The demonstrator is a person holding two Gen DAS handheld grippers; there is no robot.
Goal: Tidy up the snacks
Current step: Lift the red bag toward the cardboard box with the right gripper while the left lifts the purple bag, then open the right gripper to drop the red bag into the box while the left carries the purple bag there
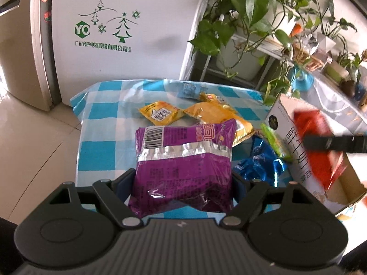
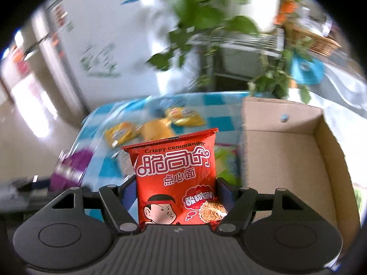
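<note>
My left gripper point(image 1: 182, 183) is shut on a purple snack packet point(image 1: 183, 160), held above the blue-and-white checked tablecloth point(image 1: 101, 155). My right gripper point(image 2: 176, 191) is shut on a red "Crispy commander" noodle packet point(image 2: 176, 174), lifted beside an open cardboard box point(image 2: 286, 160). In the left wrist view the red packet point(image 1: 318, 142) shows blurred over the box point(image 1: 289, 123), with one dark right finger across it. On the cloth lie yellow packets point(image 1: 160, 113), an orange-yellow packet point(image 1: 215, 114), a blue packet point(image 1: 261, 162) and a green packet point(image 1: 275, 142).
A white refrigerator point(image 1: 110, 34) with green tree prints stands behind the table. Leafy potted plants point(image 1: 247, 11) on a metal rack crowd the far right. A blue round object point(image 1: 302, 80) sits past the box. Pale tiled floor point(image 1: 29, 137) lies to the left.
</note>
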